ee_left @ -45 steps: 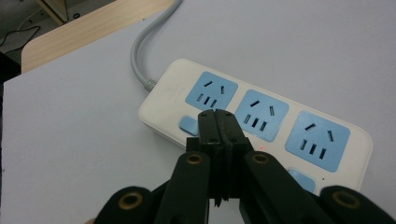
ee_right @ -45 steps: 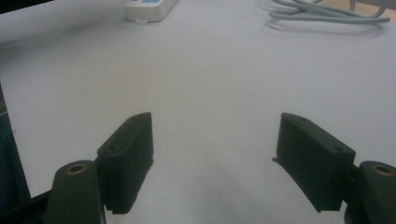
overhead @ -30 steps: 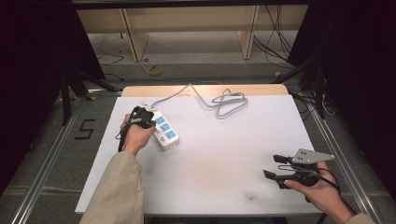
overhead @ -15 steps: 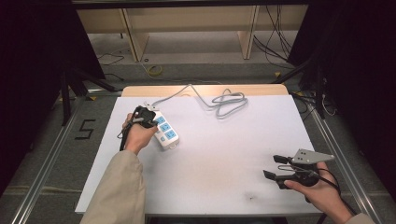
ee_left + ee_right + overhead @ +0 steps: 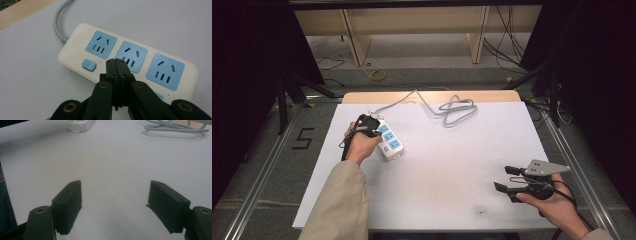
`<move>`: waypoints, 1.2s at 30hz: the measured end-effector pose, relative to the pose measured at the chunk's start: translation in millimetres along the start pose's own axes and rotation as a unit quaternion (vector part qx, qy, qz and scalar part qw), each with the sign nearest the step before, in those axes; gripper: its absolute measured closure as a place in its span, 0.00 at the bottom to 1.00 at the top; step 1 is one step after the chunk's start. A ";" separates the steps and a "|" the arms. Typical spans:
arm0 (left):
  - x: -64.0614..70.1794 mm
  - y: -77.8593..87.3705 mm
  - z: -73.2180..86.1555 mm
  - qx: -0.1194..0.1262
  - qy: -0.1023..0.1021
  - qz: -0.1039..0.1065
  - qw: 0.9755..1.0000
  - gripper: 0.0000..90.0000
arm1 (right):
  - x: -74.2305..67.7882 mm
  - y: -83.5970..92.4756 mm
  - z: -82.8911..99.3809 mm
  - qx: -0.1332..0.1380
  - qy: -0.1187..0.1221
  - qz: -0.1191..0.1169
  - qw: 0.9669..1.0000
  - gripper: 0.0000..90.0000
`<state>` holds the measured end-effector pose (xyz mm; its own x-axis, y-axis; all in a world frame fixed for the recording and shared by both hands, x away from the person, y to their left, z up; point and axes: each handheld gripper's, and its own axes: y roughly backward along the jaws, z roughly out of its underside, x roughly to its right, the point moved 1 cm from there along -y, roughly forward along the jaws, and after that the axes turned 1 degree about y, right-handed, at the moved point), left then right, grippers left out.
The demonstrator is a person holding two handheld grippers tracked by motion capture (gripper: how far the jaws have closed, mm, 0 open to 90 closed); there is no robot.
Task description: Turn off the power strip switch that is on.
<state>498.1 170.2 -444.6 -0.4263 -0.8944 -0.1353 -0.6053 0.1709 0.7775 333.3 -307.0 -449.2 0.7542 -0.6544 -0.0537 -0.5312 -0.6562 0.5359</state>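
From the high view: white power strip (image 5: 388, 142) lying on the left part of the white table (image 5: 452, 165), grey cable (image 5: 452, 109) coiled toward the far edge; left gripper (image 5: 368, 125) over the strip's far end, right gripper (image 5: 508, 179) near the right front corner, well apart. Left gripper view: jaws pressed together, empty, tips over the middle blue socket (image 5: 132, 57), blue switch (image 5: 89, 64) beside. Right gripper view: jaws spread wide above bare table, strip end (image 5: 80, 124) far off.

Left gripper (image 5: 115, 61) closed, right gripper (image 5: 116, 206) agape
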 end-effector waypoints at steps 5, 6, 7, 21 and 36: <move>-0.3 -1.9 0.2 -0.005 0.003 0.004 1.000 1.00 | 0.0 -0.6 0.4 -0.003 0.001 -0.002 1.000 0.31; -0.4 -2.1 0.3 -0.007 0.003 0.005 1.000 1.00 | -0.1 -0.8 0.2 -0.003 0.000 -0.003 1.000 0.31; -0.6 -2.4 0.4 -0.009 0.004 0.005 1.000 1.00 | -0.1 -1.0 0.3 -0.003 0.000 -0.002 1.000 0.31; 1.4 -8.6 0.8 -0.025 -0.001 0.011 1.000 1.00 | 0.4 -0.7 0.7 -0.003 -0.002 -0.002 1.000 0.31; 0.5 -12.2 0.6 -0.029 0.001 0.012 0.999 1.00 | 0.6 -0.7 0.8 -0.004 -0.001 -0.001 1.000 0.31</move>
<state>504.9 167.9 -454.5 -0.4398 -0.8907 -0.1146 -0.5539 0.1686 0.8154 333.8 -307.1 -450.3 0.7541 -0.6543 -0.0569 -0.5265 -0.6540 0.5433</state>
